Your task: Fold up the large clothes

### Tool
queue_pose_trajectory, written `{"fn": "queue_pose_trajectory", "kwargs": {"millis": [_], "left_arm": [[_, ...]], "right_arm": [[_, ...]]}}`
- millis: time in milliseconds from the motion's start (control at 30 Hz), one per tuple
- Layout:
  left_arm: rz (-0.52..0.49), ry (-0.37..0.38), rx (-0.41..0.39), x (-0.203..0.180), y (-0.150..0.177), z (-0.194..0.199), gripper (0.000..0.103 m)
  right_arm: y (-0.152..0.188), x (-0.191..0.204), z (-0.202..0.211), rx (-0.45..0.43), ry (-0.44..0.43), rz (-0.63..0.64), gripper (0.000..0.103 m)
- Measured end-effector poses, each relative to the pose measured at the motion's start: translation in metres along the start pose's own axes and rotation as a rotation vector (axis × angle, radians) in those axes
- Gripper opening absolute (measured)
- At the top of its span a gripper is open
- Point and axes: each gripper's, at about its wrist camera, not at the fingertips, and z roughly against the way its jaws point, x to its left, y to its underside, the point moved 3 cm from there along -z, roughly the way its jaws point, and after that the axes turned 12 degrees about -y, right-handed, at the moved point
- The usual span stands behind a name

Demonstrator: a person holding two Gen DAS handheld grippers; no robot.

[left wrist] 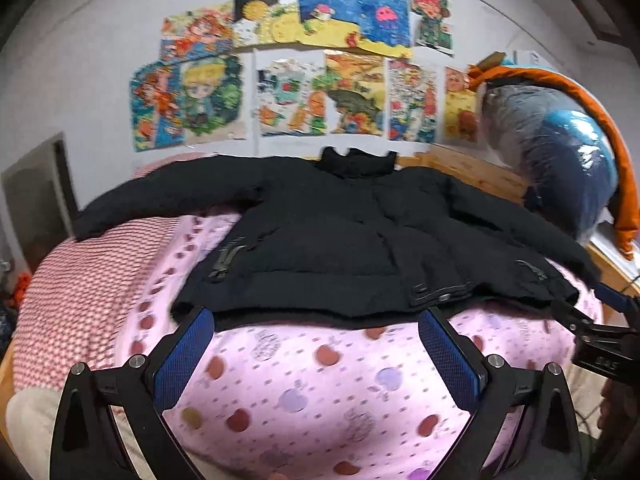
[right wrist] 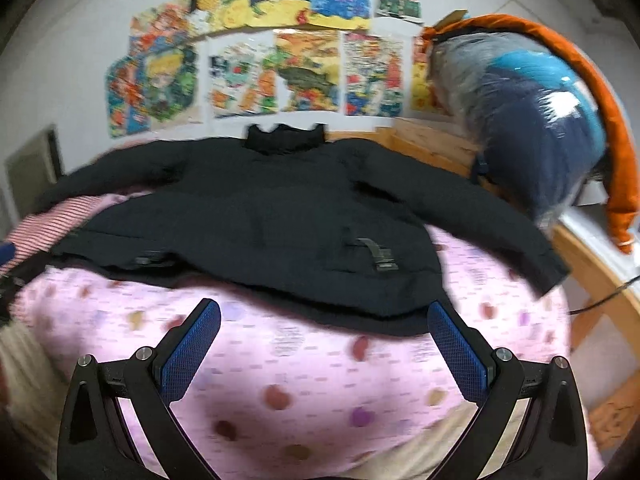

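Observation:
A large black padded jacket [left wrist: 332, 232] lies flat on the bed, front up, collar toward the wall and both sleeves spread outward. My left gripper [left wrist: 316, 320] hangs open just short of the hem, nothing between its blue pads. In the right wrist view the same jacket [right wrist: 280, 216] fills the middle, and my right gripper [right wrist: 324, 314] is open at the hem's near edge, holding nothing. The right gripper's black body [left wrist: 600, 340] shows at the right edge of the left wrist view.
The bed carries a pink spotted sheet [left wrist: 320, 380] and a red checked blanket [left wrist: 80, 288] at left. A plastic-wrapped blue bundle with an orange garment [left wrist: 560, 152] sits at right on a wooden bed frame [right wrist: 592, 264]. Colourful posters [left wrist: 304, 60] cover the wall behind.

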Motion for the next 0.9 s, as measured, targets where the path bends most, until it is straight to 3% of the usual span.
{"fn": "queue_pose_trajectory", "kwargs": {"millis": [300,533,667,800,900], "left_arm": [[-0.145,0.053,-0.026,-0.048,-0.045,-0.021,0.103],[-0.264,0.095,-0.045,-0.102,-0.094,-0.061,0.103],[-0.345,0.143,-0.036,-0.142,-0.123,-0.106,0.103],[-0.382,0.240,0.001,-0.184,-0.148,-0.160,0.103],[-0.414,0.302,0.032,-0.218,-0.162,-0.196,0.103]], "right_arm": [[-0.013,-0.051,-0.007,0.007,0.114,-0.040,0.102],[-0.027,-0.097,-0.024,-0.028,0.162,-0.083,0.102],[-0.033,-0.152,-0.026,-0.132,0.182,-0.249,0.102],[-0.024,-0.220,-0.041,-0.135,0.180,-0.473,0.102],[-0.010,-0.259,-0.048,-0.143,0.251,-0.588,0.102]]}}
